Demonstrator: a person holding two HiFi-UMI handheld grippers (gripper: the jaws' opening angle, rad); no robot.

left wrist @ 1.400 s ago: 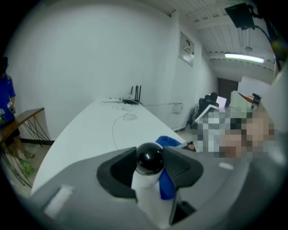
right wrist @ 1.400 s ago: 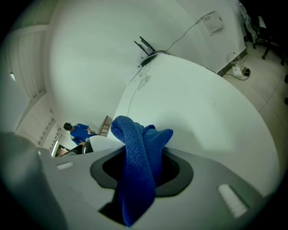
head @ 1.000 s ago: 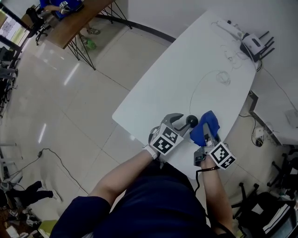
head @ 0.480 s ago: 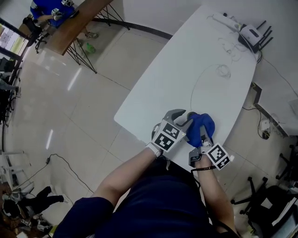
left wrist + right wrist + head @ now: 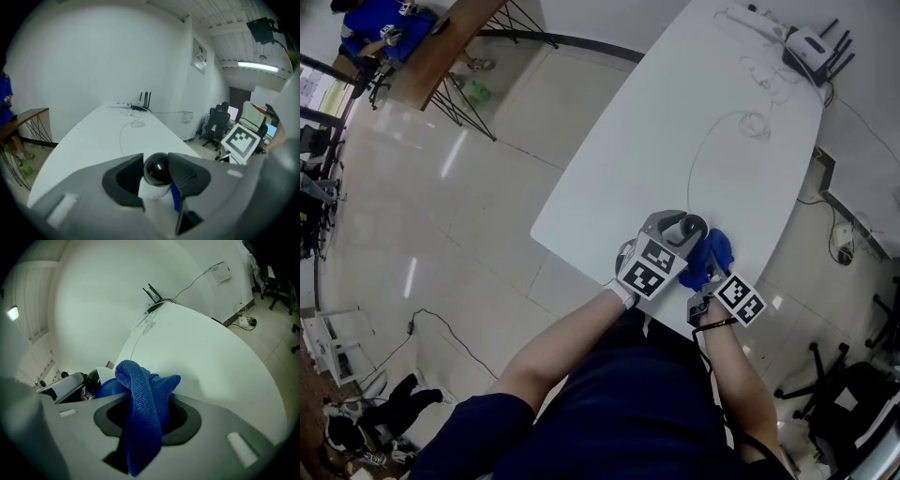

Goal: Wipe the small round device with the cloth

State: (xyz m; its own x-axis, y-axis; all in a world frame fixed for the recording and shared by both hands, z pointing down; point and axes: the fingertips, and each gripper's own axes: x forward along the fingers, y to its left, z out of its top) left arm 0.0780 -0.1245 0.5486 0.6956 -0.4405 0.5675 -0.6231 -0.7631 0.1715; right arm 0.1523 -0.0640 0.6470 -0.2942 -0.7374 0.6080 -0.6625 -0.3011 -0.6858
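**Rounded camera may slip from a narrow pinch**

The left hand-held gripper (image 5: 682, 228) pinches the small round camera (image 5: 158, 171) between its jaws. The right hand-held gripper (image 5: 147, 401), just to its right, clamps a bunched blue microfibre cloth (image 5: 136, 380). A hard sideways rub could probably twist the smooth dome out of the pads. It would then drop near the tabletop (image 5: 675, 131) edge. The camera has a glossy black dome on a matte white body.
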